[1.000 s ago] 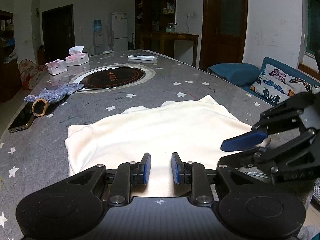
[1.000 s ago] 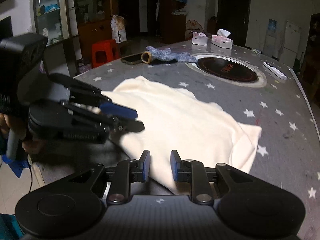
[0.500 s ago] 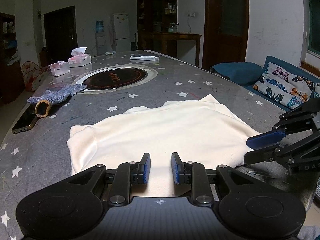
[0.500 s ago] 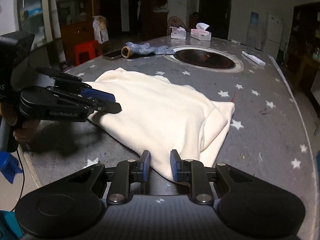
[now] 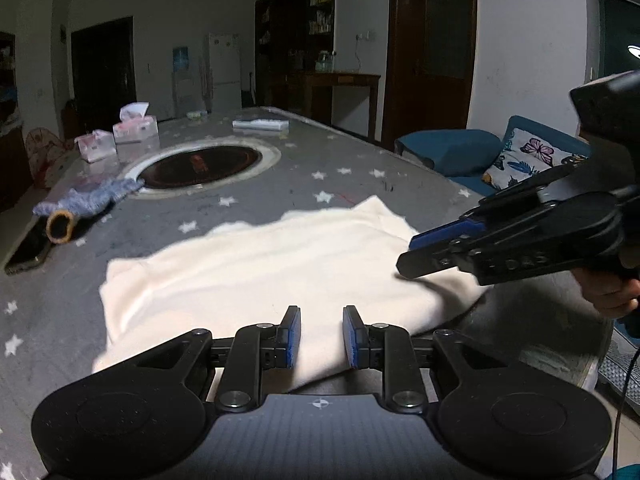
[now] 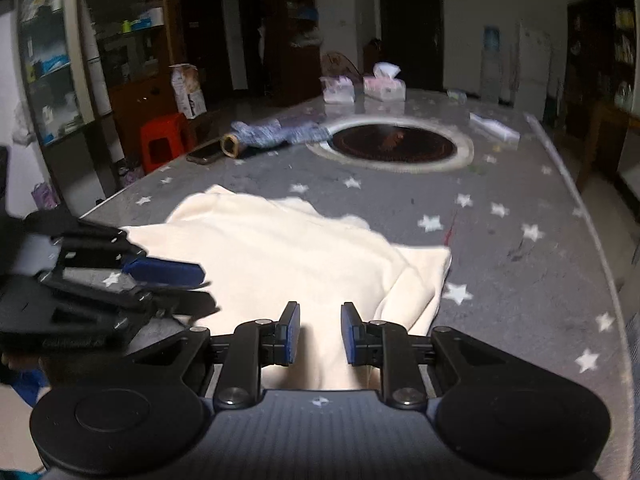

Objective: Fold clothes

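A cream garment lies folded on the grey star-patterned table; it also shows in the right wrist view. My left gripper is open and empty, hovering over the garment's near edge. My right gripper is open and empty, over the garment's near right corner. In the left wrist view the right gripper sits at the garment's right edge. In the right wrist view the left gripper sits at the garment's left edge.
A round dark hotplate is set into the table's middle. A blue knitted glove and a phone lie at the left. Tissue packs and a flat white box stand at the far end. A sofa is on the right.
Both grippers stay open. The right gripper has swung back in toward the garment's right edge and risen; the left gripper has shifted slightly. The garment has not visibly moved.
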A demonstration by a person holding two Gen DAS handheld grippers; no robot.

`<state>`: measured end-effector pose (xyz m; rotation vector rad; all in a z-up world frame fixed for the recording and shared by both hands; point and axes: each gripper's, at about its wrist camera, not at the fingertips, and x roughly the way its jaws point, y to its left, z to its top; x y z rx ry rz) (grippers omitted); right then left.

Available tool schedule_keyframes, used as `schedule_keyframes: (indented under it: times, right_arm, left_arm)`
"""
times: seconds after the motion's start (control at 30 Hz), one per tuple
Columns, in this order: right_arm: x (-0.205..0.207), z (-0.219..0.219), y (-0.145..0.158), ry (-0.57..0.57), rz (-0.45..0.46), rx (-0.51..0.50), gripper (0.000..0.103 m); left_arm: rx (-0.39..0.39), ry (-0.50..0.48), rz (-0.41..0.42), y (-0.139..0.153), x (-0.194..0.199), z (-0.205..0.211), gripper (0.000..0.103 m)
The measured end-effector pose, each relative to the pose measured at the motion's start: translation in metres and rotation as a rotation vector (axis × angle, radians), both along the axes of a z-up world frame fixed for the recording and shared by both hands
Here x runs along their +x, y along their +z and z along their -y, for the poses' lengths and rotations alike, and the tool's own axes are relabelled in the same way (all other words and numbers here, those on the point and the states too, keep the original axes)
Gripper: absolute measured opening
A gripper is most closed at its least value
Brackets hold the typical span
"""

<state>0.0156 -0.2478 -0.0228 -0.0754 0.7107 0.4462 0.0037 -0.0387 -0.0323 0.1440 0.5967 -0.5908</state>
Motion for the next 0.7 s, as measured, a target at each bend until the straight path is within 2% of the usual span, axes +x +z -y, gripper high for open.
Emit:
schedule_keyframes:
  times: [0.13,0.33,0.47,0.7]
  right_arm:
    - [0.006,0.003,-0.01,-0.006,-0.041,0.009,0.019]
    - [0.014,0.001,0.003,-0.001,-0.006,-0.01,0.02]
    - [0.036,0.001,0.004,-0.026,-0.008,-0.014,0.02]
    - [0.071,0.002,-0.013,-0.064,-0.059,0.007,0.02]
  left_arm:
    - [-0.03,0.018,-0.014,0.0,0.0,-0.008,0.026]
    - [-0.07,0.114,-0.013,0.007,0.002,-0.035,0.03]
    - [-0.096,0.192,-0.035,0.006,0.007,-0.058,0.031]
    - [-0.156,0.228,-0.08,-0.004,0.01,-0.078,0.03]
